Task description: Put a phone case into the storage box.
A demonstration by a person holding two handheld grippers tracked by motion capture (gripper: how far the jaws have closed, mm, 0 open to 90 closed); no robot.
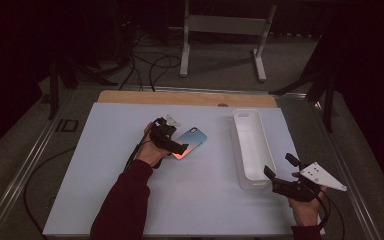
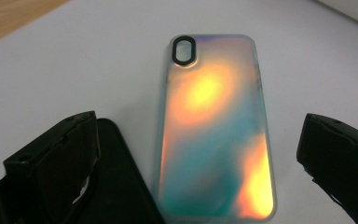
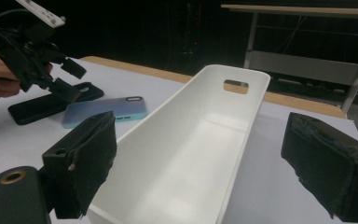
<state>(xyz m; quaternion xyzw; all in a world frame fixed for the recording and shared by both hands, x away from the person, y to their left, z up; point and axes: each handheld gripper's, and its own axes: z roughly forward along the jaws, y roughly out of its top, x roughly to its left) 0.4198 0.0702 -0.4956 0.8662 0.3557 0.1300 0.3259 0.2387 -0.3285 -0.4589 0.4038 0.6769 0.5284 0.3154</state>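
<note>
Left claw (image 1: 180, 148): jaws apart, straddling the iridescent phone case (image 2: 214, 135) on the desk (image 1: 130, 200).
Right claw (image 1: 280, 172): jaws apart, near the white bin (image 3: 200, 140).

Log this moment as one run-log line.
left gripper: open over iridescent phone case | right gripper: open at white plastic bin | bin: empty

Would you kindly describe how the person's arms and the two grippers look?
Both grippers are black with blocky, dark-padded jaws. The right gripper carries a pale grey three-cornered plate with small holes; the left gripper trails a dark cable. The left arm wears a dark red sleeve.
</note>
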